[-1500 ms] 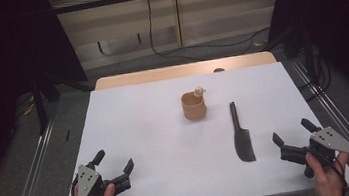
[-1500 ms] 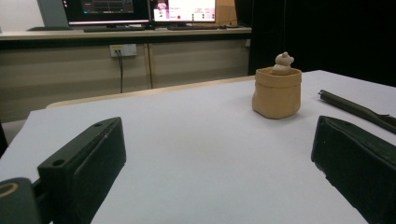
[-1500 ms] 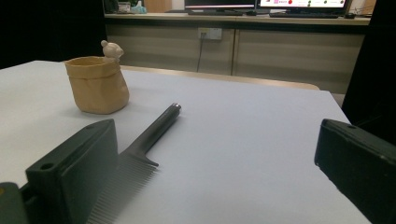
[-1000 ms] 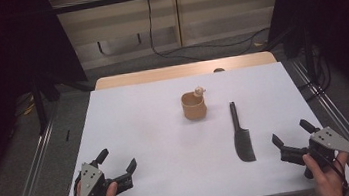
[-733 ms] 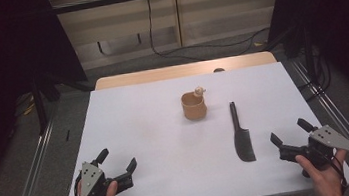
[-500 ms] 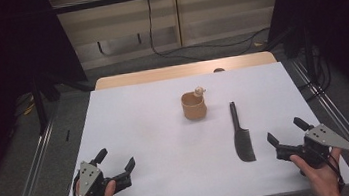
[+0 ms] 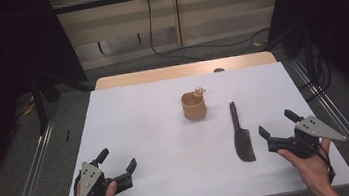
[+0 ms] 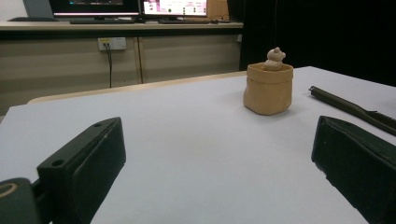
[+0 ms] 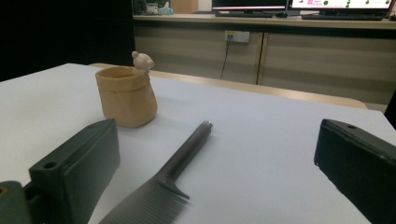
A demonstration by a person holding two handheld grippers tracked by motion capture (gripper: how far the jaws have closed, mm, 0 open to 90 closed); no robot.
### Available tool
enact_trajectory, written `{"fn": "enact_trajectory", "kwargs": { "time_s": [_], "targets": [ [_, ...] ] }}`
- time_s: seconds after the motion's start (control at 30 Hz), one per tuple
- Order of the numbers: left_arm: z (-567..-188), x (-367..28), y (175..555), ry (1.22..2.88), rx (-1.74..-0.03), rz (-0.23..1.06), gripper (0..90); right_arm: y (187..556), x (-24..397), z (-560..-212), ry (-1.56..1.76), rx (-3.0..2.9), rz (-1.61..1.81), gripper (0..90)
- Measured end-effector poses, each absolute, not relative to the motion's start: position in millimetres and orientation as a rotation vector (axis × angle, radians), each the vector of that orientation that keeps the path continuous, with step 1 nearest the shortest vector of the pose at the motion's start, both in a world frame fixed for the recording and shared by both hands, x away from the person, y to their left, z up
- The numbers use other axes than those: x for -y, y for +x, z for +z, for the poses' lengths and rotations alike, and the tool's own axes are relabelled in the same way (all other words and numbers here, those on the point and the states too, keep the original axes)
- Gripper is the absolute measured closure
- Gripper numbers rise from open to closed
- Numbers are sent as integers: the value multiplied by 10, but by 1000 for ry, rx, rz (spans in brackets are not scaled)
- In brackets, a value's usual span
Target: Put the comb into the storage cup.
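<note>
A small tan pot [image 7: 194, 106] with a little bear figure on its rim stands upright near the middle of the white table [image 7: 155, 125]. To its right lies a black comb [image 7: 240, 133], handle pointing away from me. My left gripper [image 7: 117, 164] rests open near the front left edge, far from both; its view has the pot [image 8: 268, 87] ahead on the right and the comb's handle [image 8: 345, 108] beyond. My right gripper [image 7: 278, 125] is open just right of the comb's toothed end; its view has the comb [image 9: 166, 183] between the jaws and the pot [image 9: 126, 94] behind.
A wooden tabletop edge [image 7: 159, 73] runs along the far side of the white table. Metal rails [image 7: 33, 171] flank the table on both sides. Cables [image 7: 196, 47] lie on the floor beyond, below a wall of cabinets.
My right gripper has shifted slightly left and forward, toward the comb's toothed end. The left gripper, the pot and the comb have stayed put.
</note>
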State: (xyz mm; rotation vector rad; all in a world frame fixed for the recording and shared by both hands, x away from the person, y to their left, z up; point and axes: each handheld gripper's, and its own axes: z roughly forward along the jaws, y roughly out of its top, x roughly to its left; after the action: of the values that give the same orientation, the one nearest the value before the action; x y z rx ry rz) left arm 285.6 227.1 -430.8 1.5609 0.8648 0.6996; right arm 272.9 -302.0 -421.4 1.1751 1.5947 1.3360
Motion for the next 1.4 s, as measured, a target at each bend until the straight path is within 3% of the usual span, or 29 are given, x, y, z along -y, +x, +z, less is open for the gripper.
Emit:
{"fn": "enact_trajectory", "kwargs": {
  "time_s": [0.73, 1.17, 1.23, 1.4],
  "targets": [
    [-4303, -2232, 2870, 1556, -836, 699, 30, 3190, 2876, -4081, 1150, -1586, 1353, 48],
    [-4306, -2222, 2879, 1560, -831, 693, 30, 3545, 2799, -4041, 1165, -1622, 1328, 101],
    [-4310, -2217, 2882, 1554, -836, 688, 30, 3625, 2785, -4044, 1174, -1644, 1339, 148],
    [-4288, -2225, 2865, 1561, -813, 686, 30, 3673, 2748, -4125, 1193, -1684, 1289, 144]
  ]
}}
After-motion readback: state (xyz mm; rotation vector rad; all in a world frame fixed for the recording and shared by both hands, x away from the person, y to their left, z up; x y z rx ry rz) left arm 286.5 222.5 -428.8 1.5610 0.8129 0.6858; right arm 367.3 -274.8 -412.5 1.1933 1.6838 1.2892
